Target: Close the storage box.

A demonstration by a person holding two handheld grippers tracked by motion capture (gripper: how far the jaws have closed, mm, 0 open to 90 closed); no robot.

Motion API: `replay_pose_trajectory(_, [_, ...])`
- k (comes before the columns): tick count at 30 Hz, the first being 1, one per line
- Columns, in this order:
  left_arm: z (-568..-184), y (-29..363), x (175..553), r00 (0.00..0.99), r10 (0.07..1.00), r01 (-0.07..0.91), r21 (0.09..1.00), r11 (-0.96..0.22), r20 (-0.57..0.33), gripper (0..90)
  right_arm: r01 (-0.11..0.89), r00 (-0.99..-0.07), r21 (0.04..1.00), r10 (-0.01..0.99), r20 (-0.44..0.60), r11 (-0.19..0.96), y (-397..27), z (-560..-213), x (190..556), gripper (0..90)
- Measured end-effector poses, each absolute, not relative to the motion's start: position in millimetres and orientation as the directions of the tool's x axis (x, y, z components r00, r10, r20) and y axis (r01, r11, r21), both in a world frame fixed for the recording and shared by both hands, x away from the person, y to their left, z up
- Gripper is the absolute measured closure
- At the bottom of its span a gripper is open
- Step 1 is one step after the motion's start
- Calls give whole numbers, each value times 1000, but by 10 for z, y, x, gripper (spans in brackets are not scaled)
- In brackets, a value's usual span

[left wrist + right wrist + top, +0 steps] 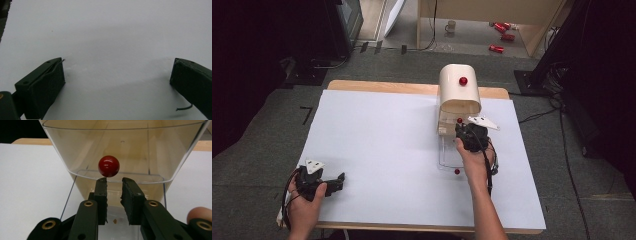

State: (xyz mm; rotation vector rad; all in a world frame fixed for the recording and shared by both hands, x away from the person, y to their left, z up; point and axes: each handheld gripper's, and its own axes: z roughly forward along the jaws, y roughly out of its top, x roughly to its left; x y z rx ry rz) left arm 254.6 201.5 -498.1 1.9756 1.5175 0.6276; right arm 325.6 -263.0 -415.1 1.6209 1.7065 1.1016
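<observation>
A cream box with a rounded hood [459,95] stands at the far right of the white table [377,145], a red knob [463,80] on its front. A clear plastic flap [62,150] hangs from it, carrying a second red knob [108,166]. My right gripper [114,180] points at that flap, its tips just under and short of the knob. Its jaws stand a narrow gap apart with nothing between them. In the high view the right gripper [460,128] sits right at the box's mouth. My left gripper [340,181] rests wide open on the table's near left, holding nothing [117,65].
A clear panel [446,159] lies flat on the table in front of the box, with a third red knob [457,171] at its near edge. Beyond the table, a mug [451,26] and red cans [496,48] lie on the floor.
</observation>
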Motion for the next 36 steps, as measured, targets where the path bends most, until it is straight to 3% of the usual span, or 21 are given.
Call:
replay_pose_trajectory(9, [-4982, 2014, 2546, 248, 969, 703, 683, -198, 25, 0, 531, -143, 846, 978, 150, -52, -2653, -4161, 3242, 674])
replay_pose_trajectory(10, [-4982, 2015, 2546, 248, 968, 703, 683, -198, 26, 0, 524, -146, 850, 977, 154, -56, -2659, -4159, 3220, 600])
replay_pose_trajectory(11, [-4982, 2015, 2546, 248, 968, 703, 683, -198, 26, 0, 524, -146, 850, 977, 154, -56, -2659, -4159, 3220, 600])
replay_pose_trajectory(12, [-4981, 2015, 2546, 248, 968, 703, 683, -198, 25, 0, 518, -150, 854, 977, 153, -55, -2657, -4156, 3184, 479])
replay_pose_trajectory(13, [-4981, 2015, 2546, 248, 968, 703, 683, -198, 25, 0, 518, -150, 854, 977, 153, -55, -2657, -4156, 3184, 479])
replay_pose_trajectory(15, [-4981, 2015, 2547, 248, 968, 704, 682, -198, 26, 0, 518, -146, 854, 979, 144, -48, -2653, -4156, 3142, 361])
replay_pose_trajectory(16, [-4981, 2015, 2547, 248, 968, 704, 682, -198, 25, 0, 523, -149, 851, 979, 139, -41, -2650, -4159, 3093, 227])
replay_pose_trajectory(17, [-4981, 2015, 2547, 248, 968, 704, 682, -198, 25, 0, 523, -149, 851, 979, 139, -41, -2650, -4159, 3093, 227])
replay_pose_trajectory(18, [-4981, 2014, 2547, 248, 969, 704, 682, -198, 25, 0, 529, -152, 848, 980, 128, -29, -2647, -4175, 3036, 125])
replay_pose_trajectory(20, [-4981, 2014, 2547, 248, 968, 704, 682, -198, 25, 0, 536, -155, 844, 980, 127, -25, -2648, -4188, 3007, 104])
replay_pose_trajectory(22, [-4981, 2015, 2547, 248, 969, 704, 682, -198, 26, 0, 545, -147, 838, 982, 119, -20, -2656, -4227, 2914, 1])
replay_pose_trajectory(36, [-4981, 2015, 2548, 248, 969, 704, 682, -197, 25, 0, 556, -130, 831, 986, 108, -17, -2717, -4386, 2494, 0])
